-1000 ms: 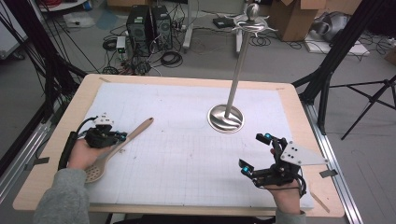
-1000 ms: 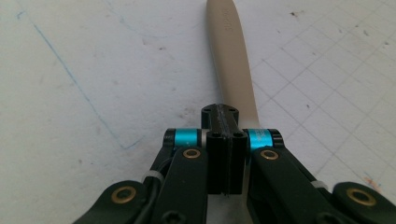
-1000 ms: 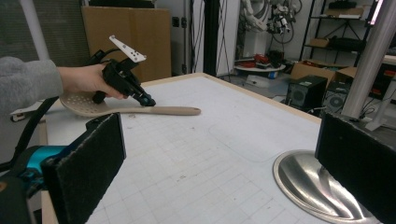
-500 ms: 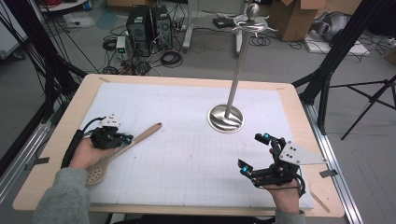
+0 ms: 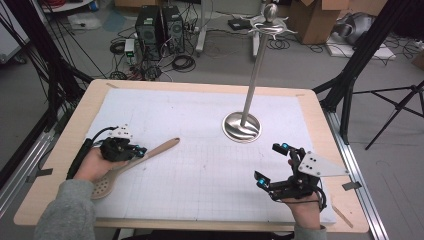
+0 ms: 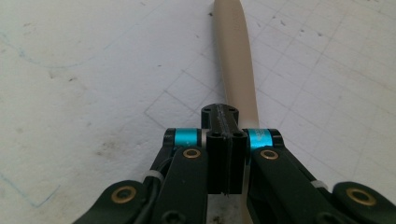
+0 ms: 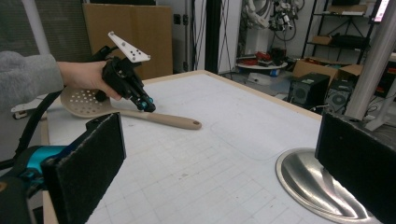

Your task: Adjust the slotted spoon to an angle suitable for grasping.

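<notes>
On white gridded paper (image 5: 200,170), left gripper (image 5: 134,151) pinches slotted spoon's (image 5: 131,164) handle; right gripper (image 5: 274,165) jaws spread.

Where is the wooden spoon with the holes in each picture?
High view: the spoon lies lower left, in the left hand-held gripper.
Left gripper view: its handle runs up the middle from the shut jaws.
Right gripper view: upper left, holes at the far end.
Shared landmark: the white gridded mat.
</notes>
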